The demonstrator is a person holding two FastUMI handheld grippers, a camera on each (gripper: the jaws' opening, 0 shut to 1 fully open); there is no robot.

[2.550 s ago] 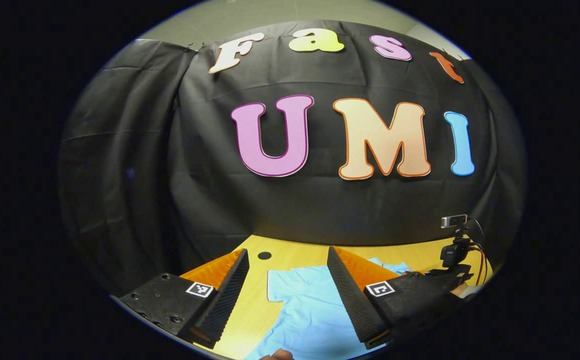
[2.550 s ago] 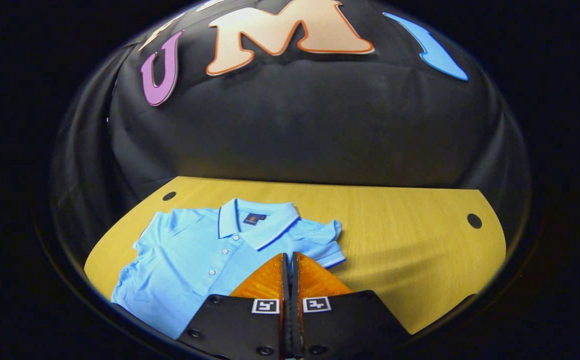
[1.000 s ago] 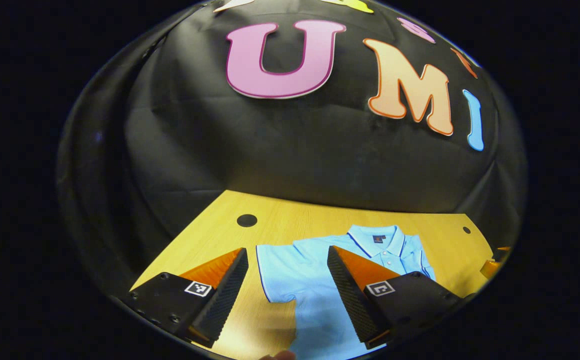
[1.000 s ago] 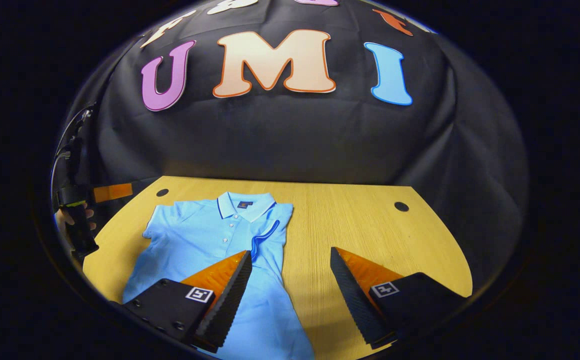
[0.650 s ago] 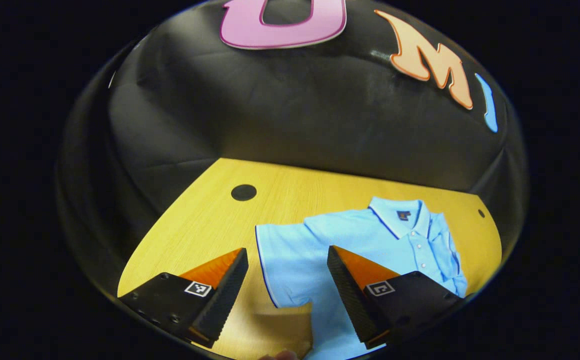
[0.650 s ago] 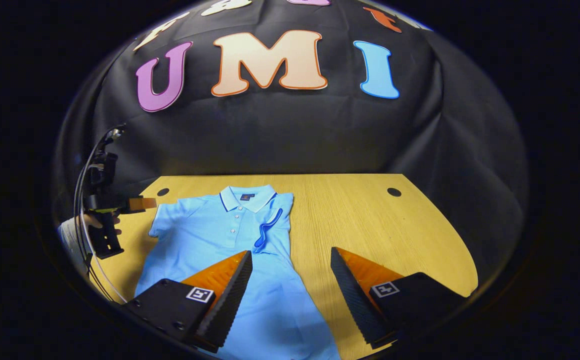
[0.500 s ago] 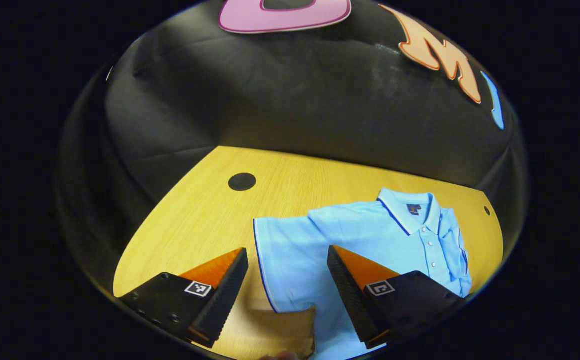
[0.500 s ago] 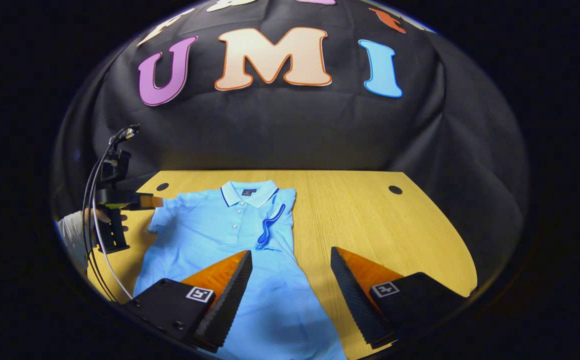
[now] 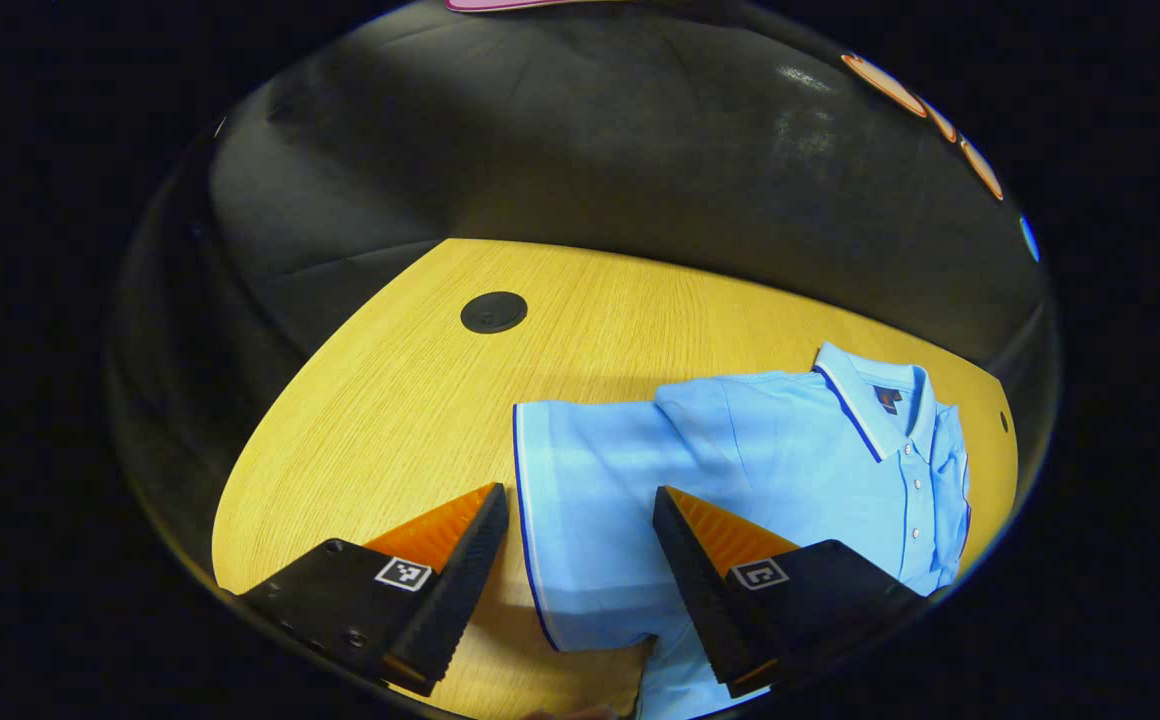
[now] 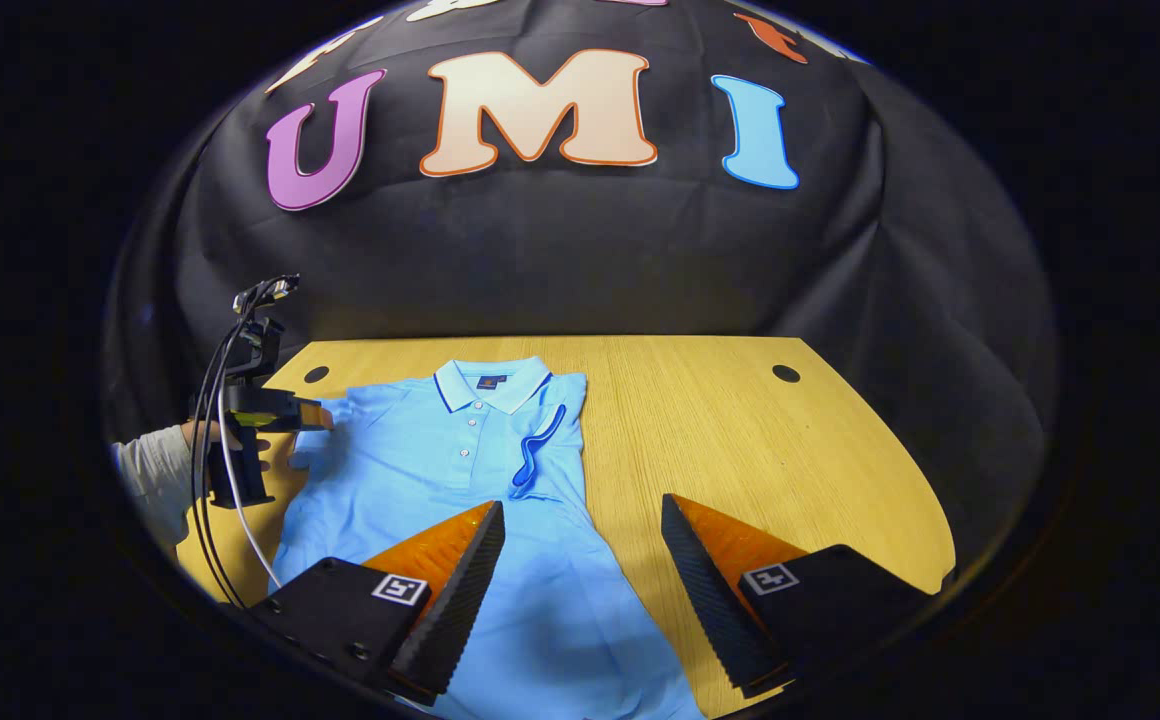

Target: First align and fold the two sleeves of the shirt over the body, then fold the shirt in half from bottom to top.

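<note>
The left gripper (image 9: 580, 545) has its jaws spread wide apart, gripping nothing. Between its two fingers lies the flat sleeve (image 9: 580, 500) of the shirt (image 9: 790, 450), with the sleeve's dark-piped cuff edge just inside the left-hand finger. Whether the fingertips touch the cloth cannot be told. In the right gripper view this same gripper (image 10: 315, 415) sits at the shirt's far-left side, at the sleeve, held by a hand (image 10: 202, 432) with a pale cuff behind it and cables looping down from it.

The right gripper (image 10: 583, 555) is likewise spread wide, holding nothing. It hangs over the lower right part of the shirt (image 10: 460, 470): one finger is over the cloth, the other is over bare table (image 10: 790, 460) beside the shirt's right edge.

The shirt is a light blue polo lying face up on the yellow wooden table (image 9: 390, 400), collar (image 10: 492, 385) toward the black back wall, buttons down the front. The sleeve on its right side is already folded in over the body; its dark-piped edge (image 10: 537, 452) shows as a curved blue line just beside the collar. The sleeve on its left side is spread out flat on the table. The bottom half of the shirt lies flat toward the near edge, not folded up.

Beyond the shirt, round dark holes (image 10: 786, 373) sit in the tabletop near the back corners; one (image 9: 493, 311) lies beyond the flat sleeve.
</note>
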